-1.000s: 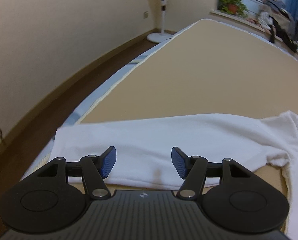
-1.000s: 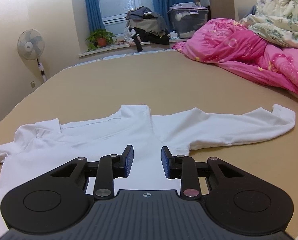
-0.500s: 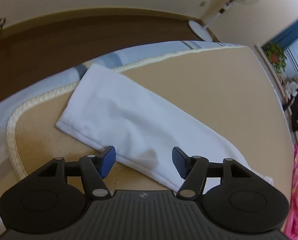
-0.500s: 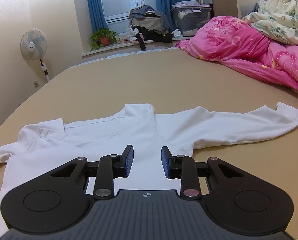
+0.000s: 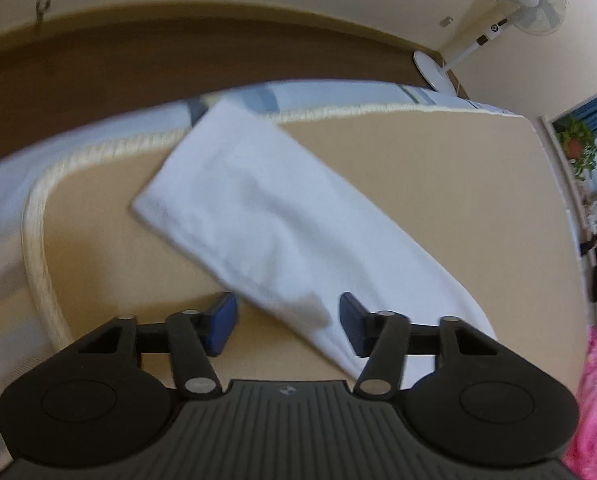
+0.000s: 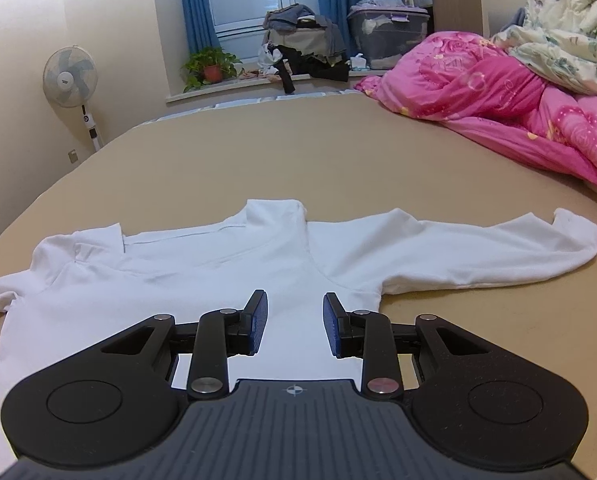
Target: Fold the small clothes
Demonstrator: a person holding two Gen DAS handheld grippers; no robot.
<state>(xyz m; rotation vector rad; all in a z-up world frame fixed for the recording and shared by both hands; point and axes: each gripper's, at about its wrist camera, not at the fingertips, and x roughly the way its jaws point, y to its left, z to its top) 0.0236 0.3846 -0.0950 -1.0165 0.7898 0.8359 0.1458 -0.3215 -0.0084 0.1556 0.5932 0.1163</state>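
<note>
A white long-sleeved top [image 6: 202,280] lies spread flat on the tan bed sheet [image 6: 298,152], its right sleeve [image 6: 478,256] stretched out to the right. In the left wrist view its left sleeve [image 5: 266,224] lies diagonally, the cuff end at the bed's corner edge. My left gripper [image 5: 288,324] is open and empty, hovering over the sleeve's near part. My right gripper [image 6: 294,324] is open and empty, low over the top's body.
The bed's piped corner edge [image 5: 38,248] and the dark floor [image 5: 178,60] lie just past the sleeve. A standing fan [image 5: 498,28] is by the wall. Pink and floral quilts [image 6: 518,96] are piled at the right. A plant [image 6: 210,68] and heaped clothes [image 6: 302,44] line the windowsill.
The left gripper has turned left and tilted down, so its view went from along the bed to the sleeve end and the bed corner. The right gripper has barely moved.
</note>
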